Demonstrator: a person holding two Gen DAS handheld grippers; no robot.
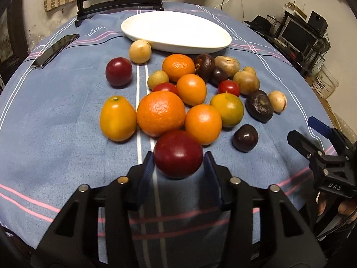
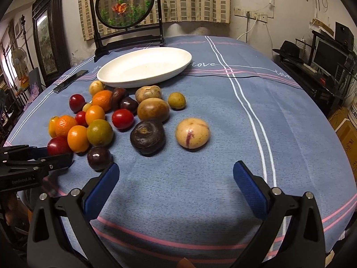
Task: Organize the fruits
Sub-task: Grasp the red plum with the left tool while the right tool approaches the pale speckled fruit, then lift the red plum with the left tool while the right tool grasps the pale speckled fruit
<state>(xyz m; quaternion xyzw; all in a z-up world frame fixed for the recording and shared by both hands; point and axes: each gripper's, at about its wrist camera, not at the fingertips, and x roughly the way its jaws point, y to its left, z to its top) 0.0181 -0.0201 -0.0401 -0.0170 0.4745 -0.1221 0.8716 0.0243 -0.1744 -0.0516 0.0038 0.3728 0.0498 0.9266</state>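
Nearest the left wrist camera, the left gripper (image 1: 178, 156) has its blue pads on both flanks of a dark red plum (image 1: 178, 154), clenched on it at the near edge of the fruit pile. Just beyond, at 12 o'clock, a big orange (image 1: 160, 112) touches the plum, with a smaller orange (image 1: 203, 124) at 1 o'clock and a yellow-orange oval fruit (image 1: 117, 118) at 11 o'clock. A dark purple fruit (image 1: 245, 138) sits apart at 2 o'clock.

All of it lies on a blue tablecloth (image 1: 67, 116) with white and pink stripes. A white oval dish (image 1: 176, 31) stands empty past the pile at 12 o'clock, a black phone (image 1: 54, 51) at 10 o'clock near the cloth's left edge. Bare cloth lies to the left of the pile and in front of it.

From the right wrist view, the right gripper (image 2: 176, 174) hangs with fingers spread wide and nothing between them, over a broad clear stretch of cloth running to 3 o'clock. A pale streaked fruit (image 2: 192, 132) and a dark wrinkled fruit (image 2: 147, 137) lie just ahead of it. This view alone shows the round framed goldfish screen (image 2: 126, 2) behind the dish, checked curtains (image 2: 191, 0), a shelf with a monitor (image 2: 328, 55) at 2 o'clock, and the left gripper from the side at 9 o'clock.
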